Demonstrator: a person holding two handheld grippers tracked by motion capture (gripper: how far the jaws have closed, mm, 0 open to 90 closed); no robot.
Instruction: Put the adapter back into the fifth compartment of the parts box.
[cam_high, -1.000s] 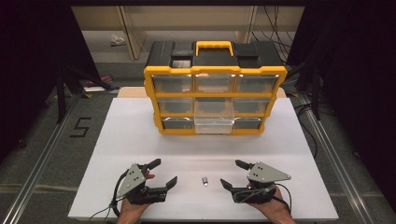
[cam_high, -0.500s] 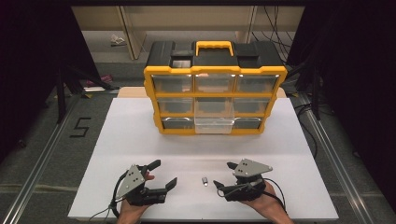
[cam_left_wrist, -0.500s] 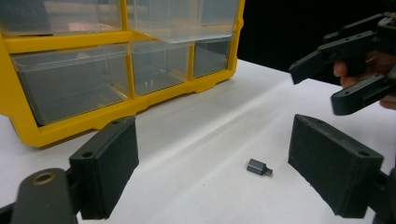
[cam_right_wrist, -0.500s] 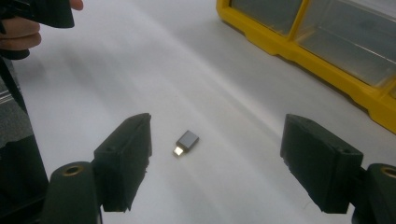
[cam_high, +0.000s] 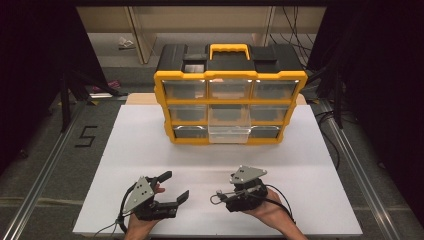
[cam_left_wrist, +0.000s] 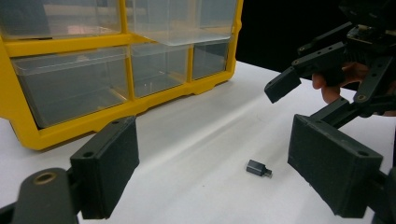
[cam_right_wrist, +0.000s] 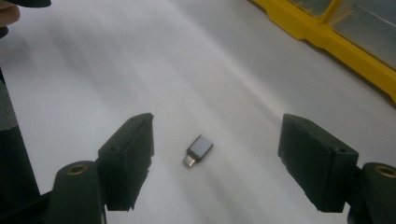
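Where the white board (cam_high: 150, 145) serves as the work surface, one yellow-and-black drawer cabinet (cam_high: 230, 100) stands at the middle of its far edge. Its face holds nine clear drawers, three rows of three. One of them, the bottom middle drawer (cam_high: 229, 132), is pulled out toward the near side; the other eight sit flush. On top is one yellow carry handle (cam_high: 229, 49).

Two grippers work near the board's front edge, each in a hand that comes in from below. The left gripper (cam_high: 174, 186) sits toward the front-left, jaws spread wide with nothing between them. The right gripper (cam_high: 218, 196) sits toward the front-right, tilted down at the board, and its own view shows both black pads well apart.

One small grey adapter (cam_right_wrist: 198, 150), with a metal plug at one end, lies flat on the board between the right gripper's open jaws, touching neither pad. In the left gripper view the same adapter (cam_left_wrist: 258, 168) lies just beyond that gripper's right pad, with the right gripper (cam_left_wrist: 299, 88) hovering above and behind it.

From the high view the adapter is hard to pick out: the right gripper's front covers that spot. What the drawers hold cannot be made out through the glare on the plastic. The cabinet is cut off at the top and left in the left gripper view, and one yellow corner of the cabinet (cam_right_wrist: 336, 37) shows in the right gripper view. Both forearms are cut off by the bottom of the high view.
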